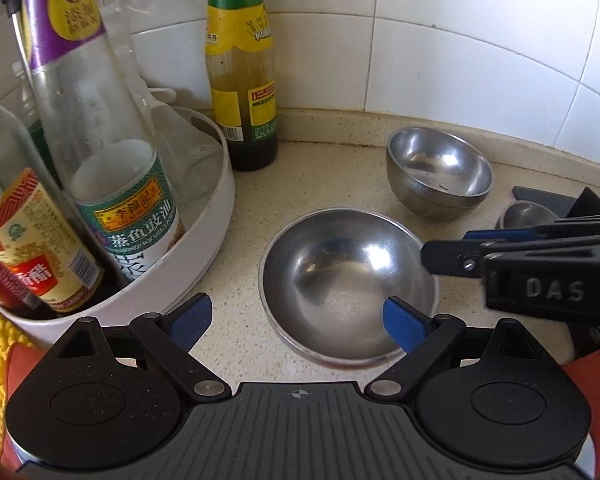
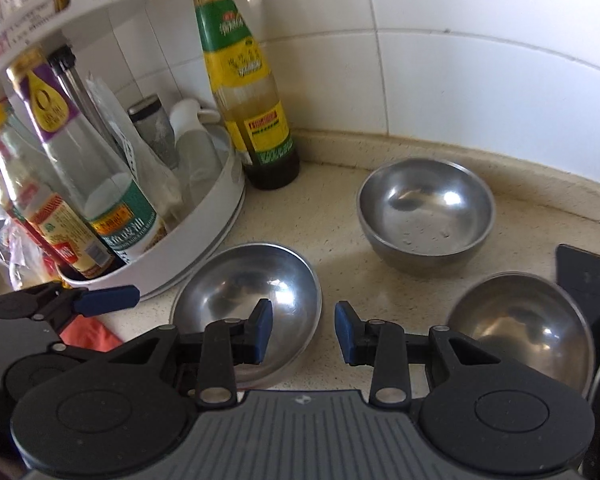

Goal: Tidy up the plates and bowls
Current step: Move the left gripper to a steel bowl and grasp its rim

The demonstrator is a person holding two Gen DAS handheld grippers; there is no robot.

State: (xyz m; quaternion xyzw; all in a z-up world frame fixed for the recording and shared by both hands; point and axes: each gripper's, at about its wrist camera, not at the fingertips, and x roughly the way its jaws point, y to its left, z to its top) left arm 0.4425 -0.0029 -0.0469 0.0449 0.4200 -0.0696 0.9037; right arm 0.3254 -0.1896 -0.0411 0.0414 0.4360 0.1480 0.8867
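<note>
Countertop bowls: the wide round steel bowl [image 1: 346,284] was straddled at its near rim by the left gripper [image 1: 298,322], jaws wide and empty; the right gripper [image 2: 303,332], jaws narrowly parted and empty, was held just right of it.

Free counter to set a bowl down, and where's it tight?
Bare counter between the near bowl, far bowl and dark sauce bottle. Crowded left: the white bottle caddy nearly meets the near bowl. Right bowl fills the right side.

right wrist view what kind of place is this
Most likely a home kitchen counter: white wall tiles, a white rack of sauce bottles, and steel bowls on a speckled countertop.
</note>
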